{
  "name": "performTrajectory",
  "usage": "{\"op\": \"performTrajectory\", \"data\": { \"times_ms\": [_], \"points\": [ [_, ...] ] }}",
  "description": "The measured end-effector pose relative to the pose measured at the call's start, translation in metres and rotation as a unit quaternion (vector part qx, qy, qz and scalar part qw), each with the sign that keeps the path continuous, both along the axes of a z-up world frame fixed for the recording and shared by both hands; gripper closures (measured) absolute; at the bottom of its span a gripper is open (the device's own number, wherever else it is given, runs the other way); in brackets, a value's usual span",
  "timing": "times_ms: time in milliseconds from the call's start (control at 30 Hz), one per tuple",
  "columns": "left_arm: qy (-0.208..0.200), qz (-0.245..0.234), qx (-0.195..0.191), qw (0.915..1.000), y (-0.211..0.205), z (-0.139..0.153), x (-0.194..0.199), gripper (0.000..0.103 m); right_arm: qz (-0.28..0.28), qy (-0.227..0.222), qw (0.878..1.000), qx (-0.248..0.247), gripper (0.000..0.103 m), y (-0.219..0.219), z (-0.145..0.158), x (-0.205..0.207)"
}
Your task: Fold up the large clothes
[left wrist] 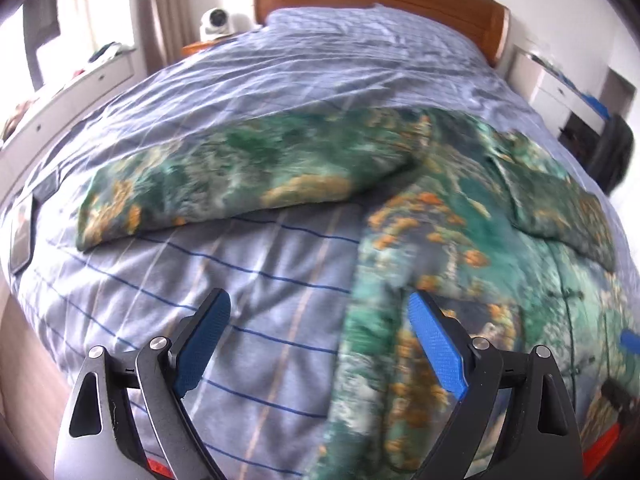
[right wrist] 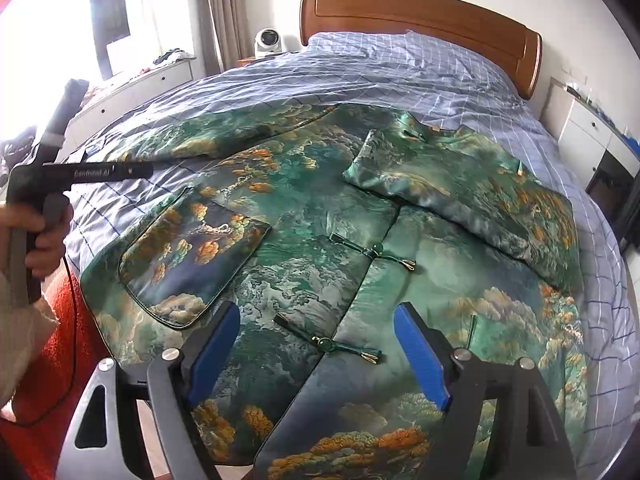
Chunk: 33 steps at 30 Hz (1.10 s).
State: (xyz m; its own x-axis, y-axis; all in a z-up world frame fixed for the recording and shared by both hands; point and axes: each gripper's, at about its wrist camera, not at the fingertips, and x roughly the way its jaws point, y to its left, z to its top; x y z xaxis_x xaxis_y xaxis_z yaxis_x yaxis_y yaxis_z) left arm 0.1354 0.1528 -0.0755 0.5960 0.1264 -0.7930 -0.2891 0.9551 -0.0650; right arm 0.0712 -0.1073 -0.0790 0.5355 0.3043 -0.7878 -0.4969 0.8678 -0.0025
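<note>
**Jacket spread flat, both grippers poised with nothing in them**

The bed (right wrist: pixel 460 76) takes up the whole room from here, its checked blue cover pulled smooth right up to the wooden headboard (right wrist: pixel 420 12), a big flat surface to fold on

Across the near half lies the jacket (right wrist: pixel 304 208), green brocade with orange clouds, front side up and closed down the middle, hem toward us and collar at the far end. That is the layout you want before any fold

Right sleeve (right wrist: pixel 460 196) is doubled in over the chest, lying diagonally; left sleeve (left wrist: pixel 224 176) reaches out to the left over bare sheet, so I'd judge that one comes in next

Left gripper (left wrist: pixel 316 324) hovers over the jacket's left edge, jaws spread wide, gripping nothing. It sits right where cloth meets sheet, likely lining up on the edge or the sleeve beyond

Right gripper (right wrist: pixel 316 340) hangs over the lower front, equally wide and empty, straddling the near knot fastening (right wrist: pixel 326 346)

Patch pocket (right wrist: pixel 192 260) lies flat on the left, and a second fastening (right wrist: pixel 374 252) sits farther up the closure
</note>
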Motion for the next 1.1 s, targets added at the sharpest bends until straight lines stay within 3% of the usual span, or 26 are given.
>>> {"op": "performTrajectory", "data": {
  "times_ms": [233, 333, 433, 567, 633, 733, 800, 833, 867, 900, 967, 1100],
  "points": [
    [0.009, 0.021, -0.021, 0.9995, 0.026, -0.012, 0.007, 0.012, -0.017, 0.021, 1.0, 0.003, 0.022, -0.004, -0.006, 0.006],
    [0.0, 0.051, -0.075, 0.9959, 0.059, -0.02, 0.007, 0.012, -0.009, 0.017, 1.0, -0.002, 0.022, 0.0, -0.004, 0.004],
    [-0.026, 0.107, -0.157, 0.9815, 0.111, -0.029, 0.009, 0.012, 0.002, 0.008, 1.0, -0.006, 0.022, 0.003, -0.003, 0.0],
    [-0.039, 0.172, -0.251, 0.9517, 0.181, -0.054, 0.028, 0.01, 0.005, 0.014, 1.0, -0.011, 0.022, 0.005, -0.007, 0.0],
    [-0.029, 0.2, -0.274, 0.9404, 0.204, -0.069, 0.04, 0.011, 0.002, 0.022, 1.0, -0.008, 0.022, 0.006, -0.009, 0.003],
    [-0.054, 0.258, -0.288, 0.9206, 0.229, -0.082, 0.041, 0.016, 0.006, 0.022, 1.0, -0.009, 0.022, 0.009, -0.008, 0.002],
    [-0.074, 0.29, -0.286, 0.9103, 0.236, -0.082, 0.037, 0.037, 0.012, 0.018, 1.0, -0.012, 0.022, 0.012, -0.007, 0.0],
    [-0.078, 0.301, -0.277, 0.9094, 0.236, -0.08, 0.036, 0.046, 0.017, 0.018, 1.0, -0.014, 0.022, 0.014, -0.006, -0.002],
    [-0.079, 0.305, -0.268, 0.9104, 0.235, -0.079, 0.035, 0.072, 0.02, 0.018, 1.0, -0.014, 0.022, 0.016, -0.006, -0.003],
    [-0.079, 0.305, -0.26, 0.9127, 0.232, -0.077, 0.035, 0.087, 0.022, 0.019, 0.999, -0.014, 0.022, 0.017, -0.007, -0.003],
    [-0.081, 0.297, -0.243, 0.92, 0.224, -0.069, 0.035, 0.092, 0.025, 0.022, 0.999, -0.015, 0.022, 0.019, -0.009, -0.004],
    [-0.093, 0.251, -0.131, 0.9546, 0.191, -0.021, 0.045, 0.095, 0.027, 0.023, 0.999, -0.007, 0.022, 0.019, -0.008, -0.005]
  ]
}}
